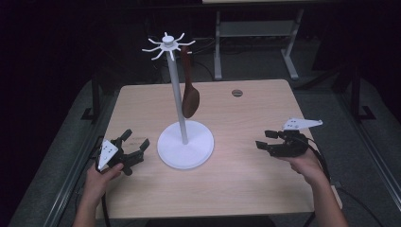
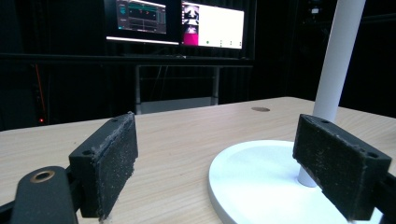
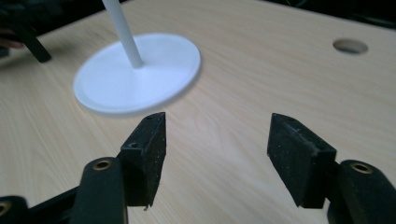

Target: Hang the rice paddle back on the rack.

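One white stand (image 1: 185, 144), one brown spoon (image 1: 190, 99), two claws (image 1: 134, 147)

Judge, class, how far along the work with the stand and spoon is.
Done, by the look of it: the spoon already hangs from a hook at the top of the stand. In hand: nothing; the left gripper and right gripper are both open and empty, held low on either side of the stand's base. Left: little that shows, perhaps only drawing the grippers back.
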Motion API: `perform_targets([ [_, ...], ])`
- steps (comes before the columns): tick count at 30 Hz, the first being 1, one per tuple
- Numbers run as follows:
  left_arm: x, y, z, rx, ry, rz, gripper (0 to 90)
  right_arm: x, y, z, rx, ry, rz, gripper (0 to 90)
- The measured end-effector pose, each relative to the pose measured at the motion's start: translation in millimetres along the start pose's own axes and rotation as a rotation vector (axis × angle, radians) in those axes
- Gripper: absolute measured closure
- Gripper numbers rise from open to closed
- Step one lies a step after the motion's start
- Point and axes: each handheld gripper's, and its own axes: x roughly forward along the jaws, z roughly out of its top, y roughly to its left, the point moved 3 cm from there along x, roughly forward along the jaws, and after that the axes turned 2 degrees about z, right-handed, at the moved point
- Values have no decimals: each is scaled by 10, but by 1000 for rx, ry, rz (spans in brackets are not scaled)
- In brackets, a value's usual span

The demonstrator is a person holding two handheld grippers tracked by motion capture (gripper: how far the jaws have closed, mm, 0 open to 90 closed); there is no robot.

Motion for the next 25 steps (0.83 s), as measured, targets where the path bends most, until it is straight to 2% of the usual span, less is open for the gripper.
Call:
perform_targets([
  [2,1,0,-1,0,-2,-1,133,19,-20,-72,4,41,-33,324],
  [5,3,-1,0,-4,-5,-1,134,30,-46,-168,17,72,-64,279],
  [11,2,0,0,0,-1,-3,134,51,-137,-378,69,96,-113,245],
  [13,2,0,0,2,-1,-3,134,64,-178,-435,72,109,-125,245],
  [25,5,-3,-1,5,3,-1,134,78,-258,-525,102,123,-127,243],
])
